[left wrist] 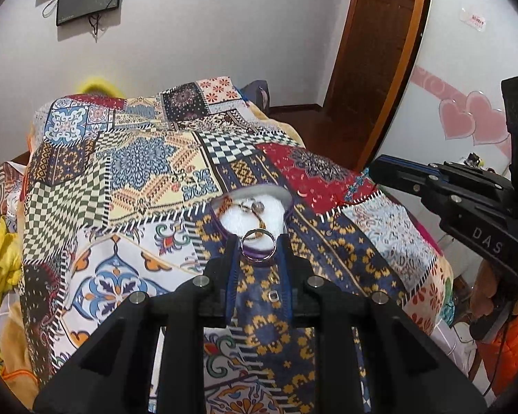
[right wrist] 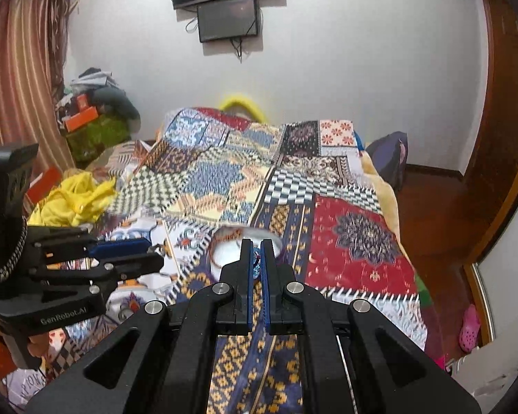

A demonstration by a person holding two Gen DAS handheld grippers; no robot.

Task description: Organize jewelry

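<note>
My left gripper (left wrist: pixel 258 246) has its fingers partway apart with a silver ring (left wrist: pixel 258 244) sitting between the tips; can't tell if they're really pinching it. Just past the tips is the white dish (left wrist: pixel 255 214) on the bed (left wrist: pixel 148 172), jewelry in it. Right gripper (right wrist: pixel 257 258) is nearly closed on a small blue beaded piece (right wrist: pixel 256 266), over the dish's near rim.

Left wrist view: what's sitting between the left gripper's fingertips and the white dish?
A silver ring, held upright between the left gripper fingertips at the white dish's near rim. Nothing else lies between them.
</note>
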